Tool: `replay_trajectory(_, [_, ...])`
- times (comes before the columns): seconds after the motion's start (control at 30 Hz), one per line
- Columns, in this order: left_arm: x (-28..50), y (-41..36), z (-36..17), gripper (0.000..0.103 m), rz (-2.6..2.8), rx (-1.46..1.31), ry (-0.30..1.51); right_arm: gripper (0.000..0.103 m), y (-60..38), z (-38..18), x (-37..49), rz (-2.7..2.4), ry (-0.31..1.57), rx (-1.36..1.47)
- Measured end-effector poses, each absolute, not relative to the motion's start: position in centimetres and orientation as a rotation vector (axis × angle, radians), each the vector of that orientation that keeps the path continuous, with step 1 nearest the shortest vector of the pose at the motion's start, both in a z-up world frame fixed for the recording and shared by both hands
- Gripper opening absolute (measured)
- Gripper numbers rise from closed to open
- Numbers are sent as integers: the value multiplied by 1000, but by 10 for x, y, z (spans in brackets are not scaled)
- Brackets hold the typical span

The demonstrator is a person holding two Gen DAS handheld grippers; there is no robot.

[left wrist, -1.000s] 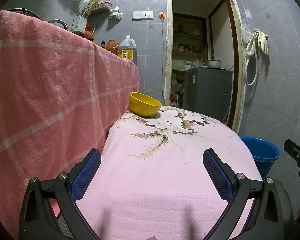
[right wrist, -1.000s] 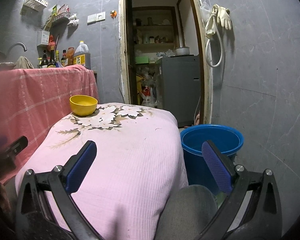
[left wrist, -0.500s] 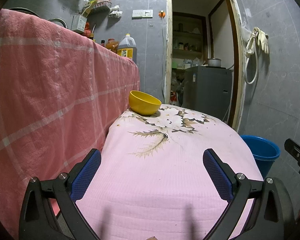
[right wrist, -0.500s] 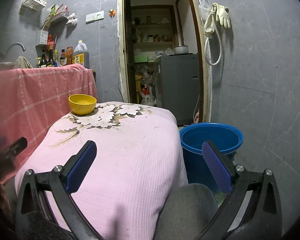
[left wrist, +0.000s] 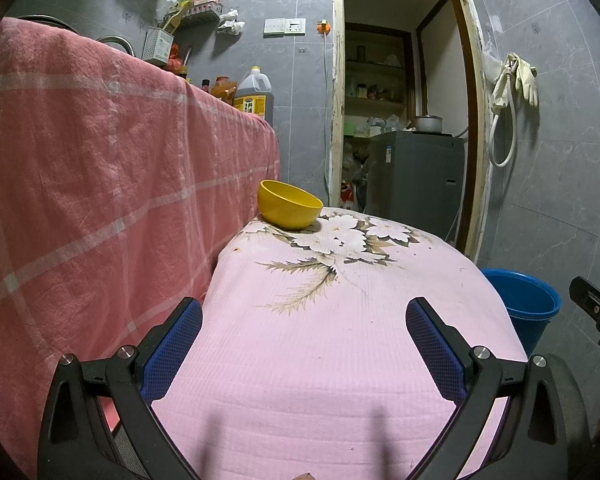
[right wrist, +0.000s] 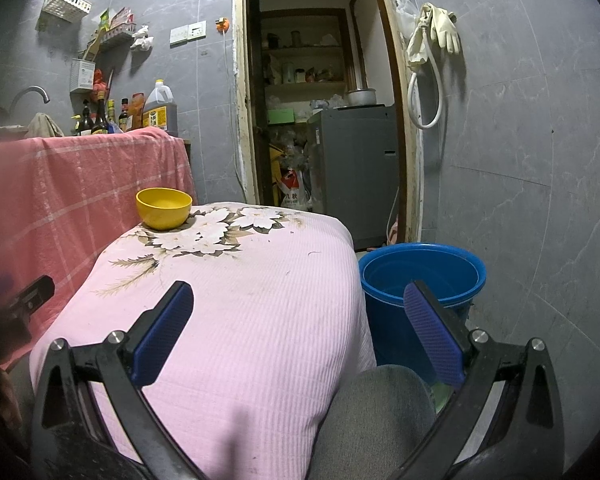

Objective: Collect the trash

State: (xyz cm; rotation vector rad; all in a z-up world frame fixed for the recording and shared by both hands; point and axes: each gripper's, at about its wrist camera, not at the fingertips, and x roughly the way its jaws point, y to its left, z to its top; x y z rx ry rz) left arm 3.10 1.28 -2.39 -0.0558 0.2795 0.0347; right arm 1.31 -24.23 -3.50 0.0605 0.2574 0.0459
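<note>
A yellow bowl [left wrist: 289, 205] stands at the far left corner of a low table covered with a pink floral cloth [left wrist: 340, 320]; it also shows in the right wrist view [right wrist: 163, 208]. A blue bucket [right wrist: 420, 280] stands on the floor right of the table, also in the left wrist view [left wrist: 524, 304]. My left gripper [left wrist: 304, 340] is open and empty over the near part of the cloth. My right gripper [right wrist: 300, 324] is open and empty over the table's right edge, beside the bucket. No trash item is visible on the cloth.
A counter draped in a red checked cloth [left wrist: 100, 184] rises along the left, with bottles and an oil jug [right wrist: 160, 110] on top. A doorway with a grey appliance [right wrist: 352, 168] lies behind. A grey-clad knee [right wrist: 372, 420] is near the right gripper.
Both views have shifted very slightly; the grippers stay open and hold nothing, and the bowl and bucket have not moved.
</note>
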Motion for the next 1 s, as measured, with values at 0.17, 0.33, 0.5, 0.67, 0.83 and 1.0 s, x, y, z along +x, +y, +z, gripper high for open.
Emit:
replay_trajectory(0.17, [31, 12, -24, 100, 36, -54, 280, 103, -243, -36, 13, 45, 259, 62])
replay_trajectory(0.33, [32, 13, -26, 100, 34, -53, 281, 103, -242, -36, 13, 43, 261, 64])
replay_trajectory(0.5, [32, 13, -26, 100, 33, -52, 281, 103, -242, -36, 14, 44, 263, 64])
replay_trajectory(0.67, [34, 16, -29, 100, 29, -48, 283, 103, -242, -36, 14, 43, 266, 66])
replay_trajectory(0.83, [35, 16, -30, 100, 27, -44, 285, 103, -241, -37, 14, 42, 268, 67])
replay_trajectory(1.0, [35, 18, -32, 100, 23, -41, 288, 103, -241, -37, 14, 42, 268, 68])
